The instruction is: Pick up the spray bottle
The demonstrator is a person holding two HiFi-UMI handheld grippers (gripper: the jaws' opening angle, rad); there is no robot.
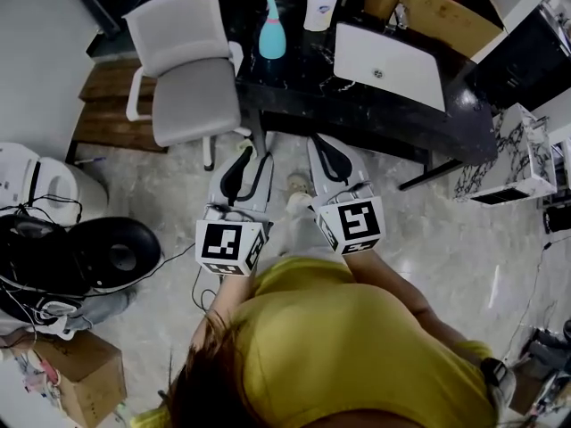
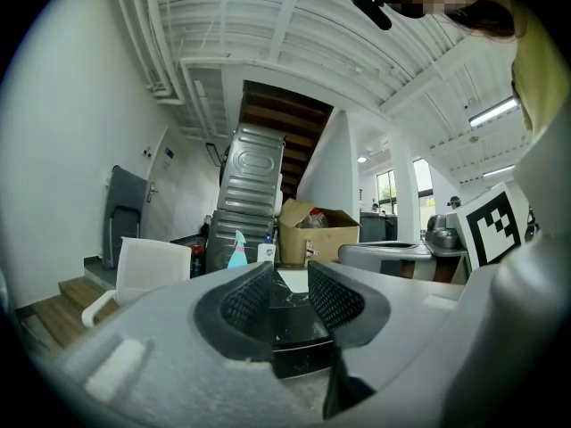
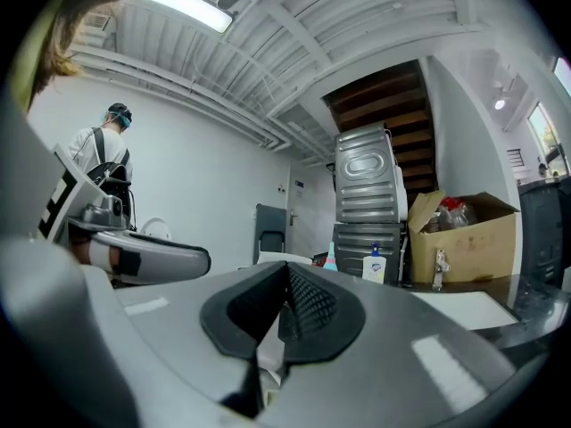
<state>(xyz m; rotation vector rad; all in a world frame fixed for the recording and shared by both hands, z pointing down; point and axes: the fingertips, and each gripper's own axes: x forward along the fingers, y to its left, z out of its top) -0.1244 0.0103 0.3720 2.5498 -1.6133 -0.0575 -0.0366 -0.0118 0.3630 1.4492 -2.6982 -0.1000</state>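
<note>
We are holding both grippers level over the floor, short of the dark table [image 1: 375, 114], and nothing is grasped yet, so we are judging the step in hand to be the reach toward the spray bottle [image 1: 272, 29]. The teal bottle is standing upright near the far edge of the table, just beside the back of the white chair [image 1: 183, 69] and well apart from both grippers. A white pump bottle [image 1: 319, 9] is standing near it on the right, and a closed white laptop [image 1: 388, 63] is lying further right. The left gripper [image 1: 241, 160] is pointing toward the table with its jaws standing narrowly apart and nothing between them; in the left gripper view the bottle is showing small and far off, a little left of the gap. The right gripper [image 1: 326, 150] is keeping its jaws closed together and empty. For the next move, we are thinking one gripper needs to travel forward over the table edge, open its jaws wider than the bottle's body, line the gap up on the bottle and avoid knocking the pump bottle beside it, then close and lift.
</note>
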